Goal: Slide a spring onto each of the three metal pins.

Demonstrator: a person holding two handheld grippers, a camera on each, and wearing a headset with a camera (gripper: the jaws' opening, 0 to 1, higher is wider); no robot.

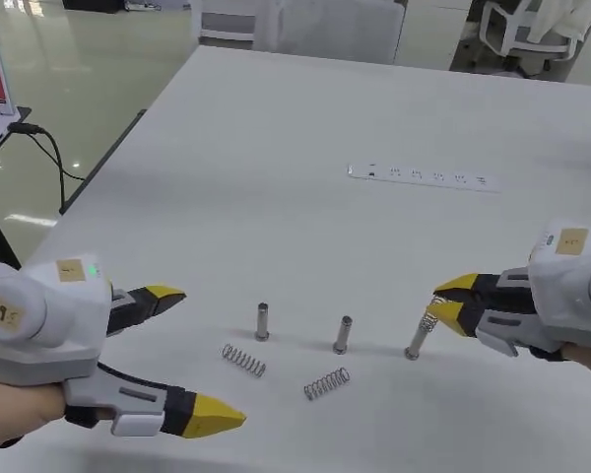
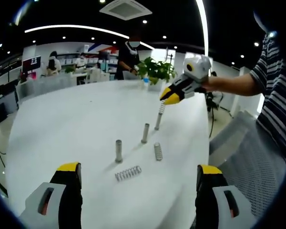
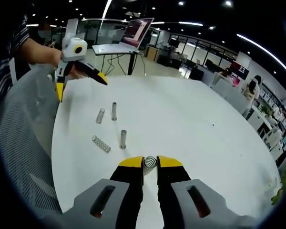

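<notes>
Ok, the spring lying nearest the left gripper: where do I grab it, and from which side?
Probably across its coils near one end, from the side of the open left gripper. The spring lies flat, apart from the nearest pin, so a side pinch leaves its far end free.

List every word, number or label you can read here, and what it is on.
"69": handwritten on the round sticker on the left gripper; rest unclear.
The yellow sticker on the right gripper: too blurred to read.
Markings on the power strip: too small to read.
</notes>
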